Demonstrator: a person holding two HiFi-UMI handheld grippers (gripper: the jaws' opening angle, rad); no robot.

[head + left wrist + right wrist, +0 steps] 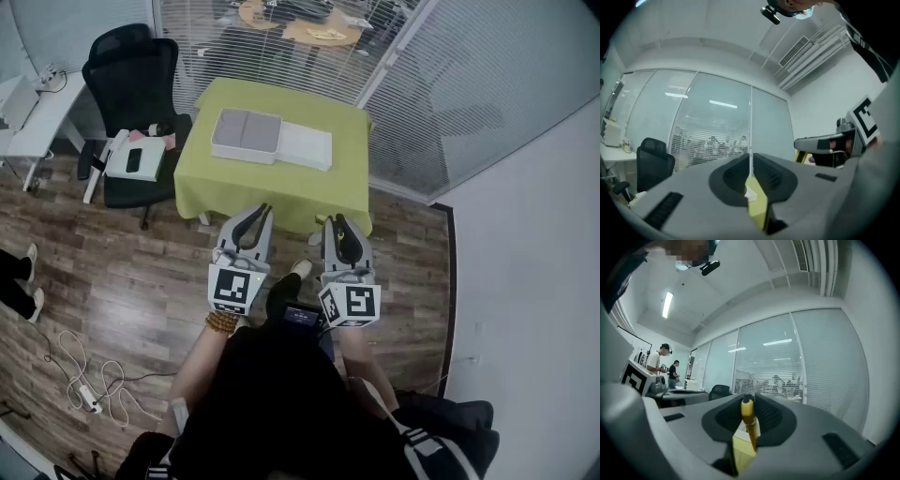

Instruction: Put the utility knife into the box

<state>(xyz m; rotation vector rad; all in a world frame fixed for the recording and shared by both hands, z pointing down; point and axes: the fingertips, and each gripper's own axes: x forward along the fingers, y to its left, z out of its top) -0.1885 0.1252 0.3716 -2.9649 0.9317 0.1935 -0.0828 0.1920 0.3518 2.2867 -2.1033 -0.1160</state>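
Close in, at the right tongs (751, 398), holds the yellow utility knife (750, 430) pinched between the jaws, left tongs (751, 161) alongside closed on nothing, with the open box (246, 136) well ahead on the green table (281, 192), so pickup looks done, placing remains.

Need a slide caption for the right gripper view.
Right gripper shut on a yellow utility knife, aimed at a glass wall with blinds.

A black office chair (131, 70) stands beside the green-clothed table (272, 187).
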